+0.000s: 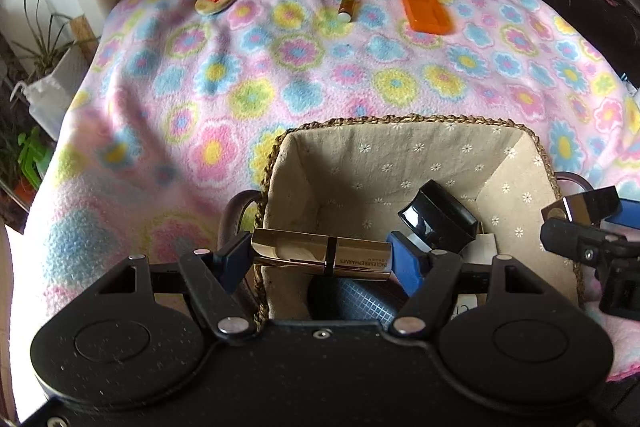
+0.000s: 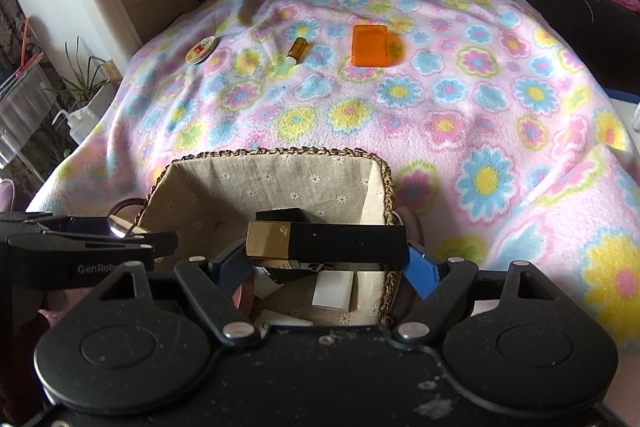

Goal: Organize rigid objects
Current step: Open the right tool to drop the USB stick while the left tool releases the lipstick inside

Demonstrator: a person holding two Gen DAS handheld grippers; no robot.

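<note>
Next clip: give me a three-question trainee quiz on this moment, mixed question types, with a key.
1. True or false: the left gripper holds a gold lipstick tube crosswise between its fingers, above the lined wicker basket.
2. Which of these lies on the flowered blanket beyond the basket? A) orange rectangular case B) green mug C) silver spoon
3. Fill in: the right gripper holds a black box with a ____ end.

Key: 1 true; 2 A; 3 gold
</note>
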